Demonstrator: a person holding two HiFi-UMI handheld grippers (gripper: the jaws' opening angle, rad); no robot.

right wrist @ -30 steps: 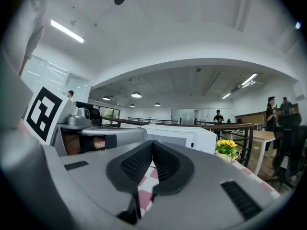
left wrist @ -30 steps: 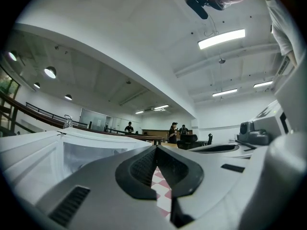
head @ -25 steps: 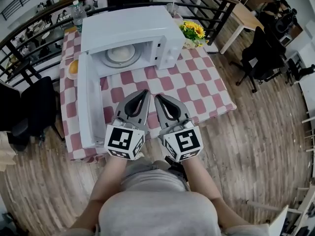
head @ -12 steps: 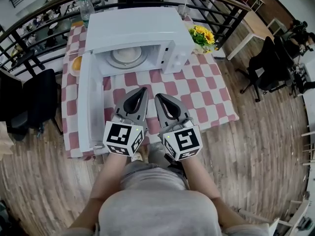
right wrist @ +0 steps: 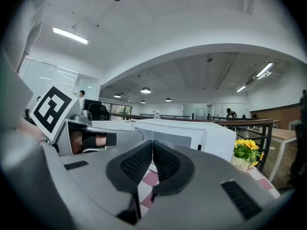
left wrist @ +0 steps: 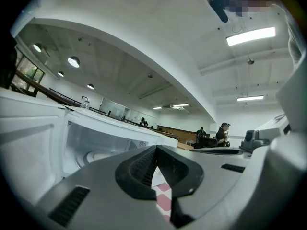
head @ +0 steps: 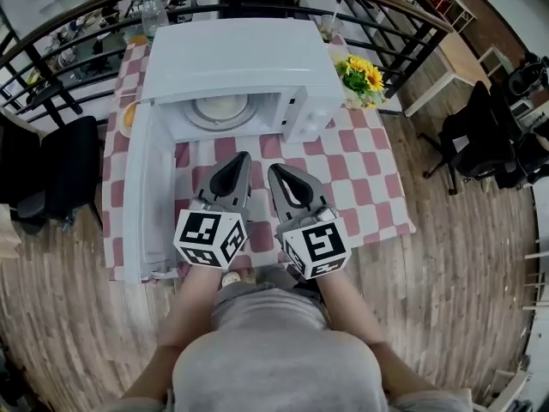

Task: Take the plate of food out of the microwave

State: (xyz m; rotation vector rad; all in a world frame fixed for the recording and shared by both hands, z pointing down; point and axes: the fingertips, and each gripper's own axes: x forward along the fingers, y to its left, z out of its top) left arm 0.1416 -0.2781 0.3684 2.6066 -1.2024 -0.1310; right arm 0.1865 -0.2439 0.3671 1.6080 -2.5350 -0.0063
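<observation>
Holding left claw (head: 243, 156) and right claw (head: 274, 170) clenched, empty, side by side above checkered desk (head: 364, 174), short of open microwave (head: 240, 54); plate of food (head: 221, 108) inside, door (head: 137, 200) swung out left, sunflowers (head: 364, 74) right

Glossy white plastic microwave (head: 240, 54), checked cloth tablecloth (head: 353, 157), wood plank floor (head: 463, 290)

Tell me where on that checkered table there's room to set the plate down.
The widest bare patch is the cloth right of the right gripper, between the microwave and the near edge. A narrower strip lies between the door and the left gripper. The flowers crowd the far right corner.
</observation>
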